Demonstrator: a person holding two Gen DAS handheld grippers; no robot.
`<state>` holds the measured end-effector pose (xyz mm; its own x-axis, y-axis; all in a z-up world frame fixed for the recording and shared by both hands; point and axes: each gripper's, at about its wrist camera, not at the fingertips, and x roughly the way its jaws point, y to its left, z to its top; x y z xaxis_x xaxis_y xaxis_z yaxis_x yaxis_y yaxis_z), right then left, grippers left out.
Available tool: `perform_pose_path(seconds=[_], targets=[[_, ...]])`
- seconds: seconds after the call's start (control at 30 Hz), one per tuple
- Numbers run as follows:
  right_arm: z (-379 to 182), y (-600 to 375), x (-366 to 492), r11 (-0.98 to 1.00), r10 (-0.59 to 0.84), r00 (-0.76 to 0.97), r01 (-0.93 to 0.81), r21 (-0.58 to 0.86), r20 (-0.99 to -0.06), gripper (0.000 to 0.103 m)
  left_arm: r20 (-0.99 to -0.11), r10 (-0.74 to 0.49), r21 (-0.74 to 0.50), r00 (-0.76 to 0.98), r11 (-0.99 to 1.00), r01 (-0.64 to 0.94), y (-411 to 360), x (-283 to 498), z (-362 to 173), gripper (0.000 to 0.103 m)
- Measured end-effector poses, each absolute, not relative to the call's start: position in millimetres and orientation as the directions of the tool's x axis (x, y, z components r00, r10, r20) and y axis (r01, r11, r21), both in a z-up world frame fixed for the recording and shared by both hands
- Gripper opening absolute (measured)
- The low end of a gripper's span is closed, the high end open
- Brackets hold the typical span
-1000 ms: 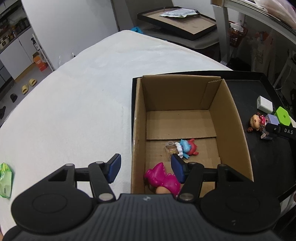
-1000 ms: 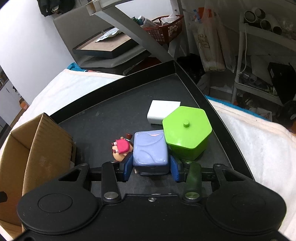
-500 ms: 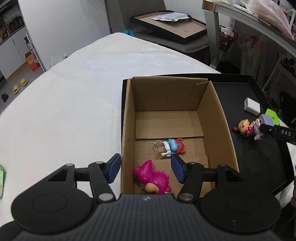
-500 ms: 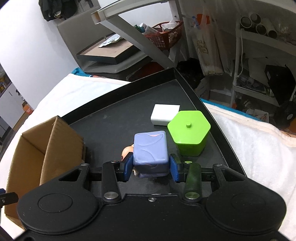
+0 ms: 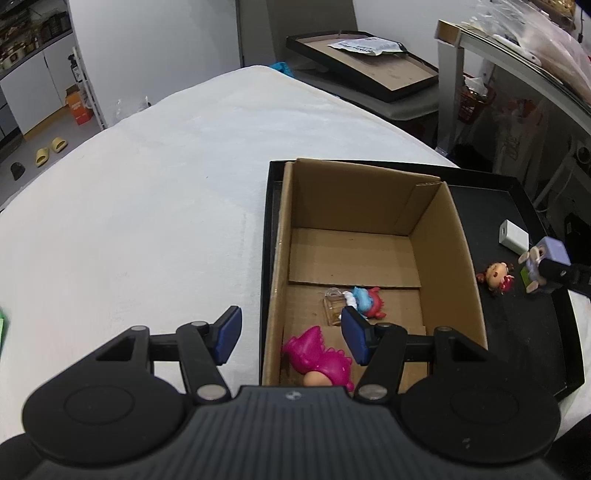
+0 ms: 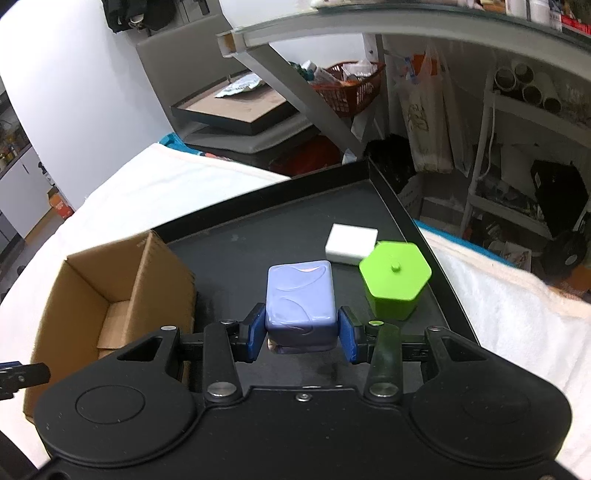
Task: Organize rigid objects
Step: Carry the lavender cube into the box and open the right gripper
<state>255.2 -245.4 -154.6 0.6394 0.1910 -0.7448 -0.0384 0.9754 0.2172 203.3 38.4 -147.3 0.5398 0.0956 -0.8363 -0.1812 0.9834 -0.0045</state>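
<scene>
My right gripper is shut on a lilac cube toy and holds it above the black tray; it also shows in the left wrist view. A green hexagonal box and a white block sit on the tray to the right. The open cardboard box holds a pink dinosaur, a blue and red figure and a small clear jar. A small doll lies on the tray beside the box. My left gripper is open and empty above the box's near left wall.
The white cloth-covered table stretches to the left. A framed board lies on a grey stand behind. A glass-topped desk and cluttered shelves stand to the right.
My right gripper has lifted the lilac cube off the tray, away from the green box, and moved toward the cardboard box. My left gripper has drawn back and stayed open.
</scene>
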Motion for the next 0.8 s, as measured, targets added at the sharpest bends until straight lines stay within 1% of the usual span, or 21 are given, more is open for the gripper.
perform_pose_path(seconds=[0.1,0.13,0.3,0.47,0.6,0.7,0.77,0.8], targets=[[-143.7,-237.1,254.2,0.976,0.196,0.649,-0.053,0.213,-0.735,0.04,-0.836,0.08,-0.026,0.543,0.983,-0.184,42.7,202.4,-148.0,0.057],[-139.4,-233.4,253.7,0.976,0.198,0.653,-0.061,0.209,-0.731,0.04,-0.835,0.074,-0.034,0.545,0.982,-0.186,44.7,201.9,-148.0,0.054],[-122.7,-214.1,251.4,0.976,0.212,0.664,-0.1,0.196,-0.717,0.04,-0.828,0.063,-0.058,0.557,0.979,-0.197,51.3,200.0,-148.1,0.053],[-108.1,-192.0,248.1,0.974,0.224,0.673,-0.141,0.175,-0.705,0.04,-0.825,0.039,-0.084,0.563,0.978,-0.19,57.9,198.3,-149.1,0.046],[-97.6,-174.0,244.0,0.972,0.233,0.677,-0.175,0.156,-0.698,0.04,-0.84,0.025,-0.105,0.542,0.973,-0.206,65.1,199.7,-152.7,0.044],[-91.3,-159.3,241.2,0.97,0.238,0.676,-0.201,0.136,-0.697,0.04,-0.851,0.007,-0.129,0.525,0.966,-0.223,71.9,200.9,-156.2,0.038],[-88.0,-149.9,239.4,0.967,0.244,0.675,-0.222,0.123,-0.696,0.04,-0.855,-0.005,-0.14,0.518,0.965,-0.222,74.2,200.5,-157.6,0.03],[-86.8,-145.5,238.6,0.966,0.246,0.675,-0.23,0.118,-0.695,0.04,-0.857,-0.008,-0.142,0.516,0.965,-0.22,75.1,200.2,-158.0,0.029]])
